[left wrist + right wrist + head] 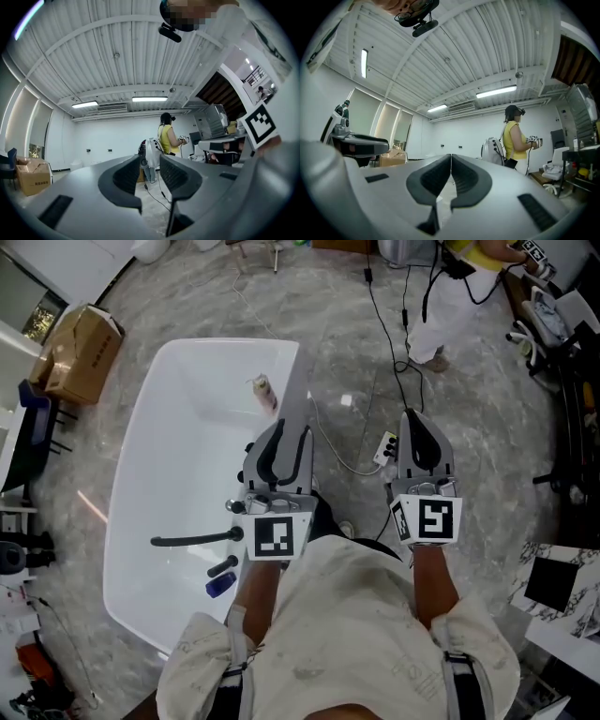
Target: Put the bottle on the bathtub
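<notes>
The white bathtub (141, 456) fills the left of the head view. A small beige bottle (263, 393) rests at the tub's far right end, close to the rim; whether it is on the rim or inside I cannot tell. My left gripper (283, 426) is held over the tub's right rim, nearer me than the bottle, and its jaws stand a little apart with nothing between them (150, 161). My right gripper (413, 418) hangs over the floor to the tub's right, shut and empty (451, 157). Both gripper views look level across the room, and neither shows the bottle or the tub.
A black faucet arm (192, 540), a black piece (223, 567) and a blue object (220, 585) lie in the tub's near end. Cables (389, 343) and a white power strip (384, 448) lie on the marble floor. A cardboard box (80, 352) is far left. A person in yellow (515, 138) stands ahead.
</notes>
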Tool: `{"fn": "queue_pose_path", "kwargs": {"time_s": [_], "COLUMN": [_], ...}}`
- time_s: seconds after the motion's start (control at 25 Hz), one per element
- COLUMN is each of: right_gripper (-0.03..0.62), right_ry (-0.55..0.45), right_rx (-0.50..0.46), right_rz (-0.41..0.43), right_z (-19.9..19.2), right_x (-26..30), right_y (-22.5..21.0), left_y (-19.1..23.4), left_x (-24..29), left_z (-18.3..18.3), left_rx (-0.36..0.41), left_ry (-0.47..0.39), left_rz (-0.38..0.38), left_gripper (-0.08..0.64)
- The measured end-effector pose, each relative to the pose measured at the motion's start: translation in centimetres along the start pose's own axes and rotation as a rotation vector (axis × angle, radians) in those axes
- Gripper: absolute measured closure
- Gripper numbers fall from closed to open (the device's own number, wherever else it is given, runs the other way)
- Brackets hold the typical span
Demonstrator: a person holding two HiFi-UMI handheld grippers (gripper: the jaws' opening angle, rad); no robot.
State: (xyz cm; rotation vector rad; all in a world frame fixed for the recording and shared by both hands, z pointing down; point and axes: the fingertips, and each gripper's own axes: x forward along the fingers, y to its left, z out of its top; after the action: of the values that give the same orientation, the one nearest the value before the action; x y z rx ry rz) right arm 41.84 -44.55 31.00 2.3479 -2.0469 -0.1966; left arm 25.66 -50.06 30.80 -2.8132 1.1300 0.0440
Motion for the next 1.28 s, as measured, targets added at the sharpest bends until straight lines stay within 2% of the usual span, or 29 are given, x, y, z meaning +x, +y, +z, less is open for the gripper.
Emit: {"fn": "queue_pose_path", "kwargs": {"time_s": [0.28,0.48,0.6,1.0,1.28], "right_gripper": [0.603,0.603,0.603,0.603,0.603], "right_ry": [0.014,0.011,0.016,0.026,0.023], "right_rx": [0.017,0.054,0.041,0.014,0.011], "right_rz": [-0.011,0.005,0.017,0.041,0.032], "right_z": [-0.8,-1.1,-1.1,-1.1,-0.9], "right_x": [-0.5,-0.4,-0.3,-0.6,-1.7], "right_y": [-1.3,-1.2,-1.2,-0.8,-0.9], "left_y": [-1.9,-2.6,-3.0,-2.9,-3.2], "left_x": [0.6,1.0,1.3,1.1,0.7], "left_z": [0.4,0.0,-0.3,-0.3,-0.2], "left_rx": [0.021,0.024,0.037,0.043,0.037], "left_ry": [-0.028,-0.006,0.007,0.019,0.016], "left_rz": [-0.041,-0.067,-0.081,-0.034,-0.032], "left_gripper": [0.555,0.557,0.555,0.555,0.555]}}
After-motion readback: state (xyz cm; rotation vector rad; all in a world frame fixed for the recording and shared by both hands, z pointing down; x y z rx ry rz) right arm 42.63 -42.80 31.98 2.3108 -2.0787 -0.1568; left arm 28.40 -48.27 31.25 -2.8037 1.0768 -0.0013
